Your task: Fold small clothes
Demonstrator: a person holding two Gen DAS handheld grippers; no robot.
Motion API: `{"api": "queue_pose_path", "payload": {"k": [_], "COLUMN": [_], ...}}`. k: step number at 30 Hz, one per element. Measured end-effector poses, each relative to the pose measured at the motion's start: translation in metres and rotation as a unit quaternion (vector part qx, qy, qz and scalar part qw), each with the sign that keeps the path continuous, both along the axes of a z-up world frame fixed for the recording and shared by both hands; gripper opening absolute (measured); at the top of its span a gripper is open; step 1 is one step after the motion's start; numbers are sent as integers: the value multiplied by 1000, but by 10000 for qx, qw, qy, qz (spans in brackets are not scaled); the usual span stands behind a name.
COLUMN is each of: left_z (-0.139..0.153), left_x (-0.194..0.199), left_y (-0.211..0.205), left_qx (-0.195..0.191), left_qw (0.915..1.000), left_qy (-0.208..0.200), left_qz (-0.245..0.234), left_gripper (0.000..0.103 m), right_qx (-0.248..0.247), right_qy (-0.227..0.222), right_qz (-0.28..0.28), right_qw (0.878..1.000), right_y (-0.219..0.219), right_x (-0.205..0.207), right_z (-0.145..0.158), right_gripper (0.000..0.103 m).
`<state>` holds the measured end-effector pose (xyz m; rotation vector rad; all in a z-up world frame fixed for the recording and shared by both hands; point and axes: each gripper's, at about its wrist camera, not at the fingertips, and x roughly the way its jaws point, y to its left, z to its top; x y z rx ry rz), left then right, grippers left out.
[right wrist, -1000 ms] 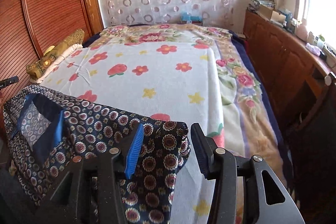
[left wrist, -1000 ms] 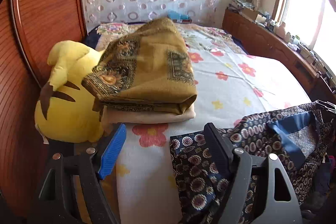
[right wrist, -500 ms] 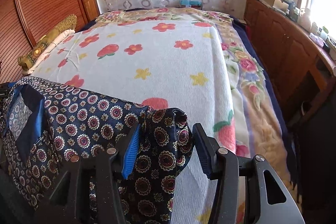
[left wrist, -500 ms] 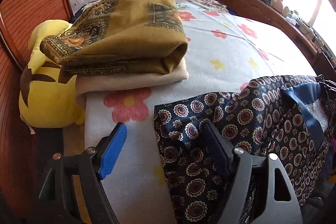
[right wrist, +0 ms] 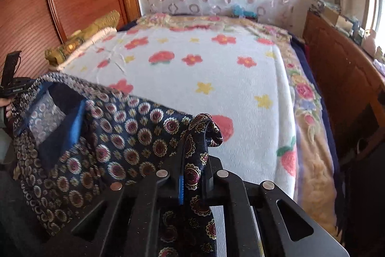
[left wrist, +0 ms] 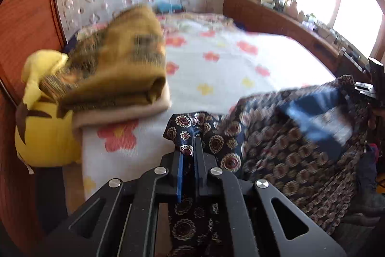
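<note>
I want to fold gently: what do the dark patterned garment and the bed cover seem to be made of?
Dark patterned garment: probably thin woven cloth, maybe silky or synthetic; it drapes limply and bunches small in each gripper. Bed cover: likely soft matte fleece or knit, with a fine ribbed texture and printed flowers.

Your navy garment [right wrist: 134,127] carries maroon-and-gold medallions (its inner band is bright blue). Beyond it, the white blanket [right wrist: 216,78] shows red flowers and yellow stars; the folded cloth [left wrist: 115,69] beside it is mustard-gold, patterned.

Both grippers were matte black plastic. The left gripper [left wrist: 189,155] carried round silver screws. The right gripper [right wrist: 192,168] had a blue pad on one of its fingers [right wrist: 181,187].
</note>
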<state>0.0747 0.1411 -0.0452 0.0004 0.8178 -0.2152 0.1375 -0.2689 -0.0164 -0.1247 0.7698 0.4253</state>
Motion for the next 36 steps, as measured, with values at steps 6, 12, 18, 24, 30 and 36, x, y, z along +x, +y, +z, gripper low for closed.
{"api": "queue_pose_path", "payload": {"k": [6,12,18,24,30,36], "left_z": [68,122,147,100,52,43], "left_x": [-16,-5,41,100,110,75], "left_y": [0,9,39,62,61,39], "left_qx": [-50,-130,-58,59,46,220], "left_qw": [9963,9879,9809,9853,9914,9938], "left_qy": [-847,-1501,-1731,-1146,-636,-612], "left_qz": [147,373,890,1265,1146,906], "left_gripper": [7,7,7,12,44,76], "right_qx": [105,-53,-282,-584,-1036,-948], "right_qy": [-920,-1763,-2206,-1876,-564,-354], "right_qz": [-17,27,-124,-339,-412,-412], "right_qw": [9957,9843,9749,9799,9922,9940], "right_y": [-8,-10,-7,24,83,96], "right_x": [-29,-41,-4,65,123,117], "right_z": [64,142,202,193,116,77], "right_gripper": [8,8,8,11,34,35]}}
